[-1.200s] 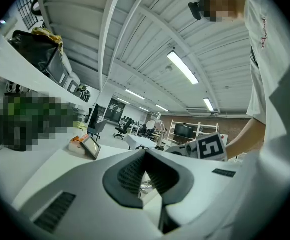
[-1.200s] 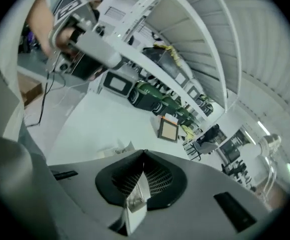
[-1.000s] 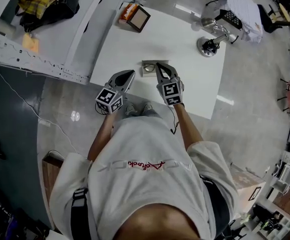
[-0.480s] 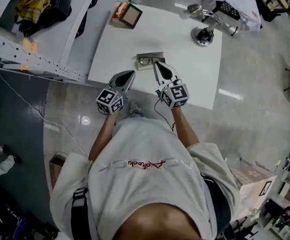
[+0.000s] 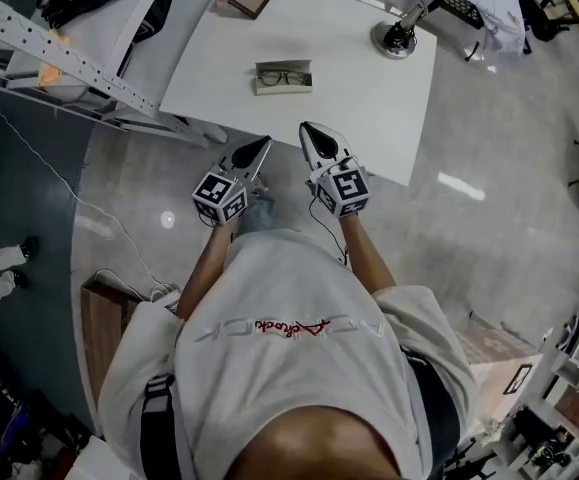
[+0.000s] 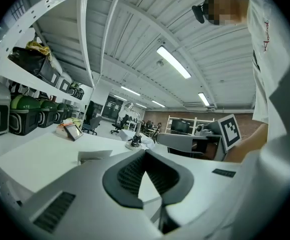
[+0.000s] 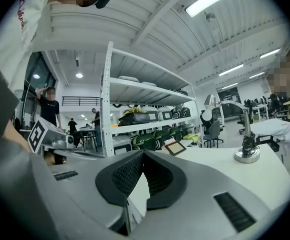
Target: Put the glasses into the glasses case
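The glasses (image 5: 285, 76) lie in the open glasses case (image 5: 267, 88) mid-table (image 5: 369, 88), while left gripper (image 5: 262, 145) and right gripper (image 5: 308, 129) hang off the table's near edge, jaws together and empty, so the placing seems done, with perhaps only lid-closing left.

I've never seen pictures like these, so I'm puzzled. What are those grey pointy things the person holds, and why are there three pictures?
They are two hand-held pinching tools called grippers. One picture comes from a camera on the person's head, looking down. In it the left gripper and the right gripper are both shut and hold nothing. The other two pictures come from a camera on each gripper. On the white table the glasses lie in their open case, and a lamp stands near the far corner.
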